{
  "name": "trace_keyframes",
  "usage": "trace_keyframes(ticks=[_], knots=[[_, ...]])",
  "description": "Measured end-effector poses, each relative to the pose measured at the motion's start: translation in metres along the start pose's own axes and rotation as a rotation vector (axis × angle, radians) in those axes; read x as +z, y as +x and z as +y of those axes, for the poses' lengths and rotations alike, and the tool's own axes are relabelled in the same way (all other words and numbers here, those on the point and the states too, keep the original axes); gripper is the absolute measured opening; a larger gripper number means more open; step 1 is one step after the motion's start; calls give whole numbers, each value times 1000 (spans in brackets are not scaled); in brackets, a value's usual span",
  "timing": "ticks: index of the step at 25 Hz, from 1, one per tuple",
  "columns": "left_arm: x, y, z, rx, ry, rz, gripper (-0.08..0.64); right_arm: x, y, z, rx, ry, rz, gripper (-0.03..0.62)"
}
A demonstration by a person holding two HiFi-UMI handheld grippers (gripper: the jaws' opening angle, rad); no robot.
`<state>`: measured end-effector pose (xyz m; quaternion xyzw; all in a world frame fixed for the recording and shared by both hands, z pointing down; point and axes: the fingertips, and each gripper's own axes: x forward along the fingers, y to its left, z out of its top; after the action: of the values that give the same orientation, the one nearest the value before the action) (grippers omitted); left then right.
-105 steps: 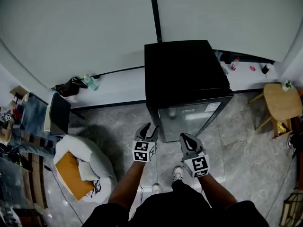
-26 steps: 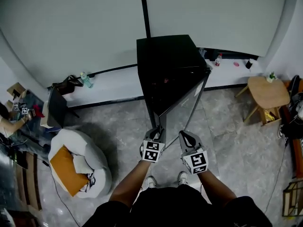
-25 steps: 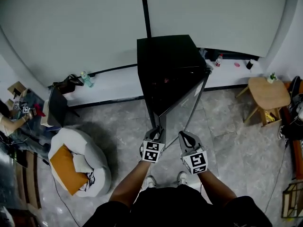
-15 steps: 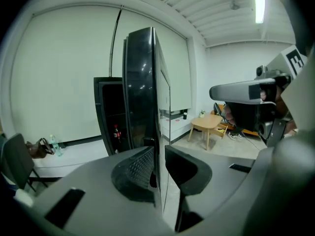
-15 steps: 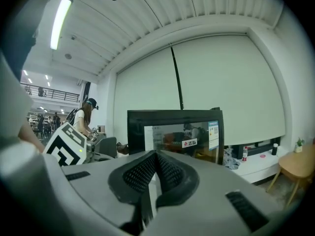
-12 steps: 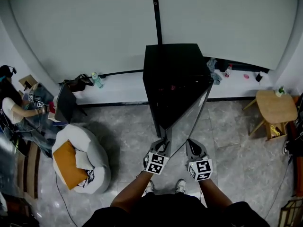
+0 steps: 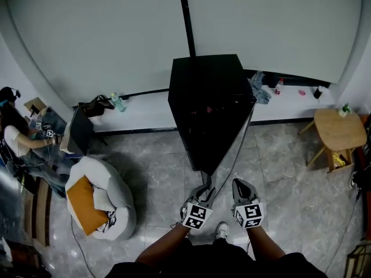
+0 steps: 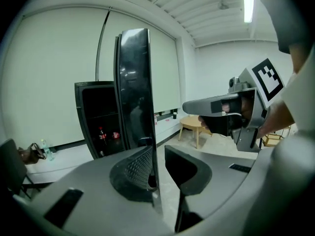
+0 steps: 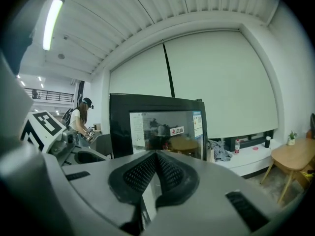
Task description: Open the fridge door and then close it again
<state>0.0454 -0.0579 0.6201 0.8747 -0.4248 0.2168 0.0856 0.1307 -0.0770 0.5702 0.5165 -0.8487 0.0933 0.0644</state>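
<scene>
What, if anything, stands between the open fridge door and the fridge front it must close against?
Nothing visible does. The bottles sit inside the fridge on a shelf, and the left tool straddles the edge of the fridge door.

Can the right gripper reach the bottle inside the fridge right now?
Probably not. The open fridge door stands between the right gripper and the bottle on its shelf.

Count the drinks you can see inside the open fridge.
2, side by side inside the fridge: a dark bottle and, right of it, what looks like a red can. The dark interior may hide more.
</scene>
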Motion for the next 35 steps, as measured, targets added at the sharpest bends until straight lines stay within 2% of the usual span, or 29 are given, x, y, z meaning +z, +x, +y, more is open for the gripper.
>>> trace_keyframes(ticks=[7, 16, 23, 25, 28, 31, 35], knots=[[6, 3, -45, -63, 45, -1, 80, -8, -18, -21, -10, 6, -4, 9], [14, 13, -95, -145, 96, -27, 41, -7, -33, -42, -37, 1, -12, 9], [9, 13, -106, -212, 94, -35, 34, -9, -43, -39, -11, 0, -2, 9], [4, 10, -98, -182, 89, -23, 23, -11, -46, -41, -5, 2, -4, 9], [2, 3, -68, -78, 30, -25, 21, -12, -45, -40, 18, -4, 1, 9], [9, -5, -35, 30, -37, -51, 21, -11, -43, -39, 40, -14, -6, 9], [24, -12, -1, 132, -62, -95, 21, -9, -40, -37, 63, -16, -22, 9]])
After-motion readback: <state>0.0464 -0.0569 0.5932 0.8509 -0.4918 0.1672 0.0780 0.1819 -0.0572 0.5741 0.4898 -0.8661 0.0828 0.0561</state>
